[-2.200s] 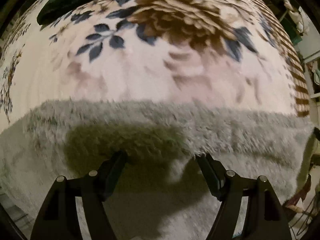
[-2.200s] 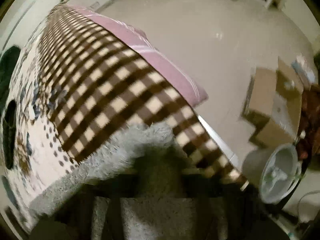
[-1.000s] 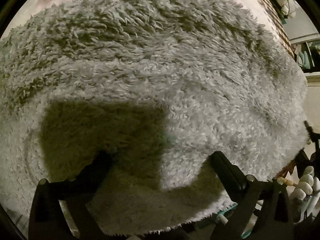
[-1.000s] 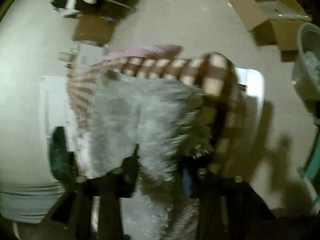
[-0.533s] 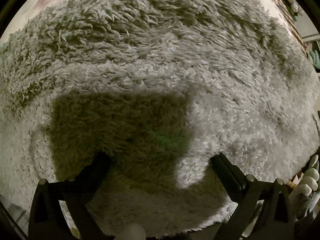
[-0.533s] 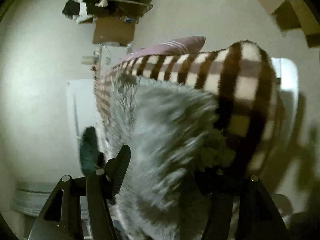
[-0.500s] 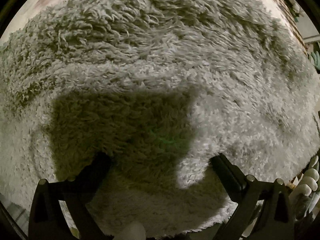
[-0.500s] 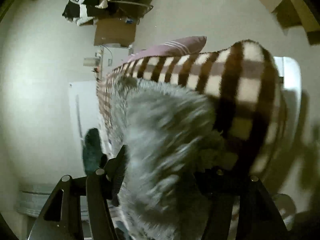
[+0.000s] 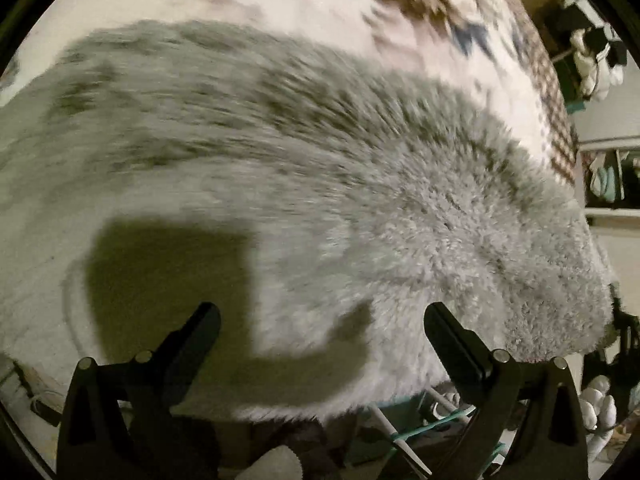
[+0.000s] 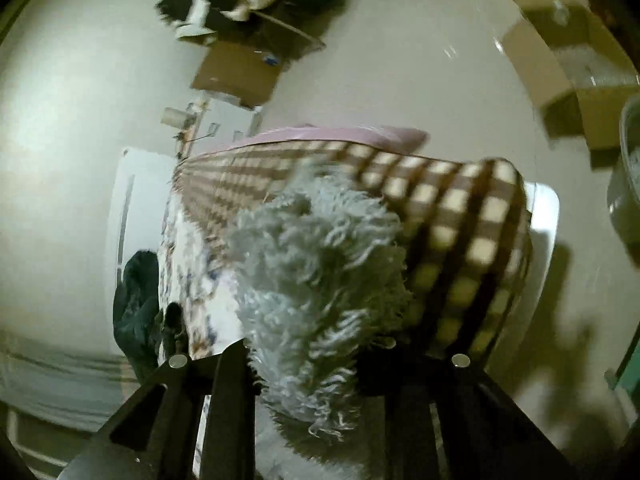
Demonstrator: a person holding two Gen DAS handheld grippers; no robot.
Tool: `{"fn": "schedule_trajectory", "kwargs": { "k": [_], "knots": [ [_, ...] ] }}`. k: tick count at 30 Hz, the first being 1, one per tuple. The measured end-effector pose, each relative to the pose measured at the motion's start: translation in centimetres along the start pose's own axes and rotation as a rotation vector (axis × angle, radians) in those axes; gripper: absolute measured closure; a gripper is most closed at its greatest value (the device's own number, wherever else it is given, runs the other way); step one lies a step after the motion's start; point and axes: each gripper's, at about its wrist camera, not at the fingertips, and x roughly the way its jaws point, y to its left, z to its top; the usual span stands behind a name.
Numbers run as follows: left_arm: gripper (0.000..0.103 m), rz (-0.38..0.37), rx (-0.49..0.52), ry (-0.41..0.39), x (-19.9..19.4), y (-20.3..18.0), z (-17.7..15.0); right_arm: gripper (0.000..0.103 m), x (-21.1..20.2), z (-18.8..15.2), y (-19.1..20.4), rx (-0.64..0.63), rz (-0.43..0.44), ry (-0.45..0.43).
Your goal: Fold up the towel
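lying spread under the left tongs (image 9: 320, 320), grey shaggy towel (image 9: 320, 200), filling most of that view, fuzzy with blur toward the far side. left tongs wide apart, nothing pinched between the two black fingers (image 9: 192, 344), only the pile of the towel below them and a dark square shadow just ahead of the left finger. beyond the towel's far edge, flowered blanket (image 9: 280, 0), cream with brown and blue blooms, turning to a brown check strip (image 9: 560, 136) off to the right. past the towel's near edge, below the fingers, floor clutter too dim to name.

bunched up between the right tongs (image 10: 308, 348), a thick tuft of the same towel (image 10: 320, 272), rising straight ahead of the fingers, which are closing on it, pads pressed into the pile on both sides. behind the tuft and to its right, brown check blanket (image 10: 460, 216) over a pale bed edge (image 10: 544, 216), pink cloth (image 10: 340, 136) peeking out farther back. far ahead on the floor, cardboard boxes (image 10: 560, 64) to the right, a flat piece of cardboard (image 10: 236, 76) to the left.
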Motion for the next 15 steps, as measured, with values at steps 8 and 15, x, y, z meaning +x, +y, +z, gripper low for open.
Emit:
{"fn": "schedule_trajectory", "kwargs": {
  "k": [8, 15],
  "knots": [
    [0.000, -0.023, -0.109, -0.083, -6.9, 8.8, -0.5, 0.082, -3.3, -8.3, 17.2, -0.392, 0.047, 0.020],
    [0.000, 0.059, -0.289, -0.188, -13.1, 23.3, -2.0, 0.082, 2.0, -27.0, 28.3, -0.829, 0.023, 0.235]
  ]
}}
